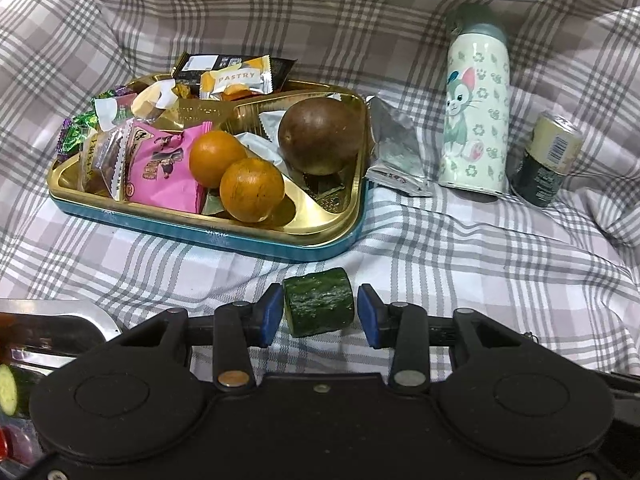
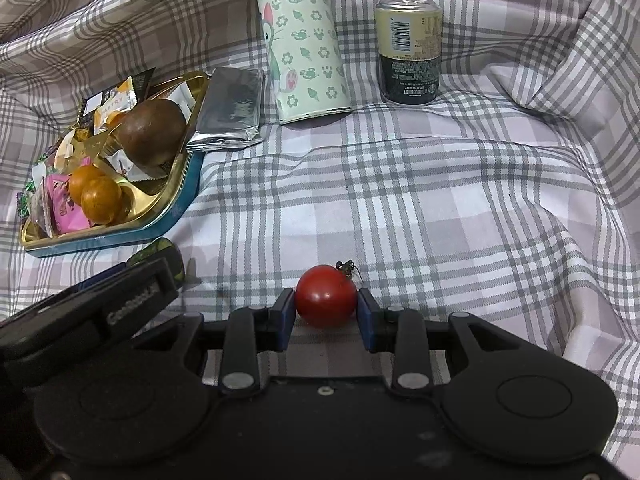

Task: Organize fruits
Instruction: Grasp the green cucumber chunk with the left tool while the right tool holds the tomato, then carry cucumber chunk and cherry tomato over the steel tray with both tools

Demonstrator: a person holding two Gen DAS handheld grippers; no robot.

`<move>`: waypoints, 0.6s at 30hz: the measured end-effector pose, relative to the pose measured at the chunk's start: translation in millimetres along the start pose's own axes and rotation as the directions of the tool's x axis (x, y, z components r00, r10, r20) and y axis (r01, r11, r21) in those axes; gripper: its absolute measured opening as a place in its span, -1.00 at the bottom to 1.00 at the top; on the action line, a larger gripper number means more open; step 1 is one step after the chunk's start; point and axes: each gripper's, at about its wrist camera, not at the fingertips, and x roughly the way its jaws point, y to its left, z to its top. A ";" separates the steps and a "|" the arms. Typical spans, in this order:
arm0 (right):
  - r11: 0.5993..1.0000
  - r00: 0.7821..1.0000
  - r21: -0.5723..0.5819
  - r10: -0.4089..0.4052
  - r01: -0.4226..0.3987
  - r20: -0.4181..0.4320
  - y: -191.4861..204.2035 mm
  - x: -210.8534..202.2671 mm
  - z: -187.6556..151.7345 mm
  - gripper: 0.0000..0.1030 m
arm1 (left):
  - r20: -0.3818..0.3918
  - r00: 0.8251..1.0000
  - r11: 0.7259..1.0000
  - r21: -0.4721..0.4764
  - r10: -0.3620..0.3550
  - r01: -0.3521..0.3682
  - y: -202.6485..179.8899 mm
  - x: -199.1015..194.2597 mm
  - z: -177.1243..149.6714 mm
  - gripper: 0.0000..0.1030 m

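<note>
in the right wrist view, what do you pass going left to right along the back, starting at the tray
tray → foil packet → cat bottle → can

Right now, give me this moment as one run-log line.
left gripper: jaws open around cucumber piece, small gaps | right gripper: jaws shut on tomato | tray: two oranges, brown fruit, snacks
</note>
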 end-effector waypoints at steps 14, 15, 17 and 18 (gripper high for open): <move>1.000 1.000 -0.016 0.004 -0.004 0.005 2.4 -2.4 -0.4 -0.33 | -0.017 0.999 0.997 -0.067 -0.045 0.044 12.2 2.9 3.7 -0.18; 1.000 1.000 -0.017 0.005 -0.005 0.006 2.6 -2.7 -0.2 -0.33 | -0.016 0.998 0.997 -0.063 -0.054 0.053 13.2 -0.4 3.7 -0.18; 1.000 1.000 -0.019 0.008 -0.008 0.011 3.1 -3.9 -0.2 -0.33 | -0.012 0.998 0.996 -0.061 -0.064 0.063 15.4 -7.0 3.7 -0.18; 1.000 1.000 -0.019 0.010 -0.010 0.014 3.4 -4.7 -0.2 -0.33 | -0.008 0.998 0.996 -0.059 -0.067 0.066 16.5 -10.4 3.4 -0.18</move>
